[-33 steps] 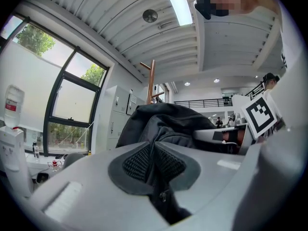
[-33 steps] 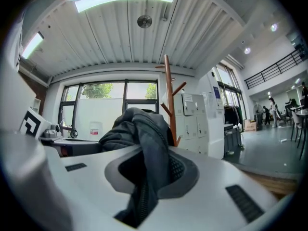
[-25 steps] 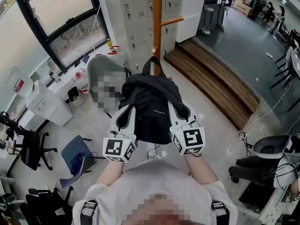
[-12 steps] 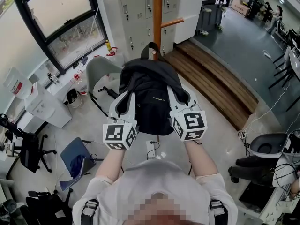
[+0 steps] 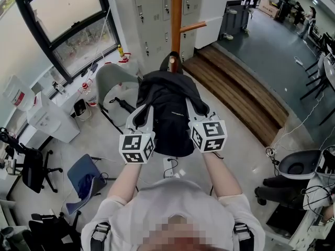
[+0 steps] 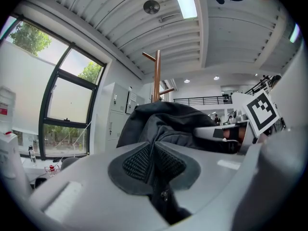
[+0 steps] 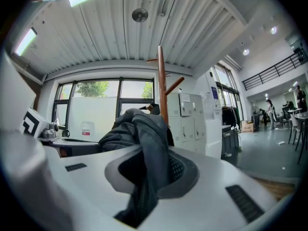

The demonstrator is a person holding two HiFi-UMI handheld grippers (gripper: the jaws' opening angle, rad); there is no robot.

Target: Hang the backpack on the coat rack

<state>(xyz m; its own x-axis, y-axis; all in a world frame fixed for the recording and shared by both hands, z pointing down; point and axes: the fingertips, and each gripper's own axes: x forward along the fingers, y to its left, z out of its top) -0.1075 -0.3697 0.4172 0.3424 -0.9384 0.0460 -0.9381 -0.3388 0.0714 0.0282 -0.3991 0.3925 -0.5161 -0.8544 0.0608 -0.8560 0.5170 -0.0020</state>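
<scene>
In the head view a black backpack [image 5: 168,111] hangs held up between my two grippers. My left gripper [image 5: 142,114] is shut on its left side and my right gripper [image 5: 198,111] is shut on its right side. The bag's top loop [image 5: 171,60] stands just in front of the wooden coat rack pole [image 5: 176,12], near a low peg; I cannot tell whether it is over the peg. In the left gripper view, bag fabric [image 6: 161,124] is pinched in the left gripper [image 6: 154,163], with the rack [image 6: 156,76] beyond. The right gripper [image 7: 149,170] likewise clamps the bag [image 7: 139,129] before the rack [image 7: 161,81].
Grey lockers [image 5: 152,9] stand behind the rack. A grey chair [image 5: 111,85] is at its left and a wooden step platform [image 5: 235,82] at its right. White boxes [image 5: 49,116], a blue chair [image 5: 84,174] and a black office chair [image 5: 31,166] sit at the left.
Both grippers have carried the backpack forward toward the coat rack pole. Its top loop is now closer to the pole. Both grips are unchanged.
</scene>
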